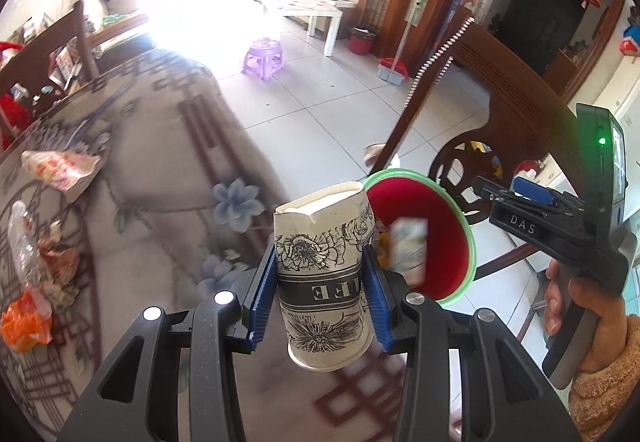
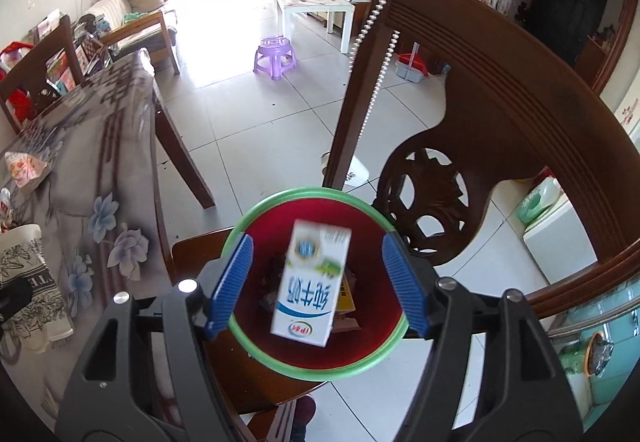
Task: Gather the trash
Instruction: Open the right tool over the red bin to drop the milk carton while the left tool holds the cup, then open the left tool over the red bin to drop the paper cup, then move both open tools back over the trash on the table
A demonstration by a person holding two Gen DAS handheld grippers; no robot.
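Observation:
My left gripper [image 1: 322,284] is shut on a crumpled paper coffee cup [image 1: 326,274] with black flower print, held above the table edge. The cup also shows in the right wrist view [image 2: 28,282]. A red bin with a green rim [image 2: 260,358] stands on a wooden chair seat, right of the table; it also shows in the left wrist view [image 1: 448,242]. My right gripper [image 2: 316,284] is open above the bin. A white and blue milk carton [image 2: 310,282] is blurred between the pads, free of them, over the bin. Other trash lies in the bin.
The table [image 1: 160,162] has a flowered cloth. On it lie a crumpled wrapper [image 1: 60,166], a clear plastic bottle [image 1: 24,238] and an orange wrapper [image 1: 26,322]. A carved wooden chair back [image 2: 500,102] rises behind the bin. A purple stool [image 2: 276,56] stands on the tiled floor.

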